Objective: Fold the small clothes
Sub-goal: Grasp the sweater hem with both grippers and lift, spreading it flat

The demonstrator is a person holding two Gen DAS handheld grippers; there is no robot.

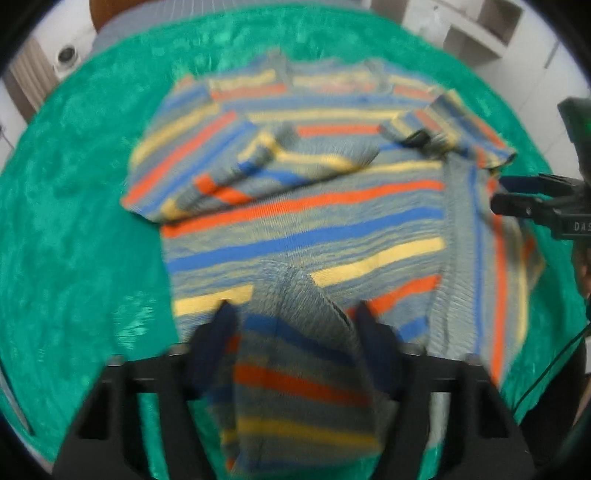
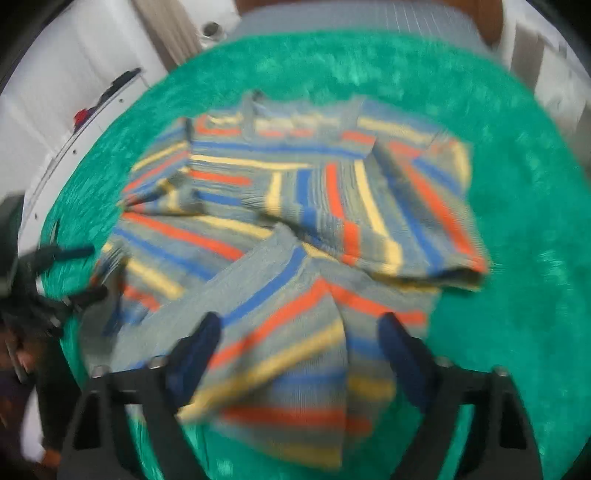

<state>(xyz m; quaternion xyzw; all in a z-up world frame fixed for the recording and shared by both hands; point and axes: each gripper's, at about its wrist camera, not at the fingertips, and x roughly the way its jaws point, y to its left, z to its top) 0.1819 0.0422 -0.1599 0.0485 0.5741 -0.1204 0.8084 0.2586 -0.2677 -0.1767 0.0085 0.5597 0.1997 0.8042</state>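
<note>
A small striped knit sweater [image 1: 303, 221] in grey, blue, orange and yellow lies on a green cloth [image 1: 74, 221]. Both sleeves are folded in over the chest. My left gripper [image 1: 295, 314] has the hem bunched up between its two fingers, which stand fairly wide apart. My right gripper [image 2: 299, 325] also has the hem fabric between its spread fingers, and the sweater [image 2: 295, 206] lies beyond it. The right gripper shows at the right edge of the left wrist view [image 1: 517, 195]; the left gripper shows at the left edge of the right wrist view [image 2: 74, 273]. Both views are blurred by motion.
The green cloth [image 2: 517, 221] covers the whole work surface. White shelving [image 1: 480, 29] stands behind at the right, and white furniture [image 2: 74, 92] at the left. A person's hand [image 2: 22, 354] holds the left gripper.
</note>
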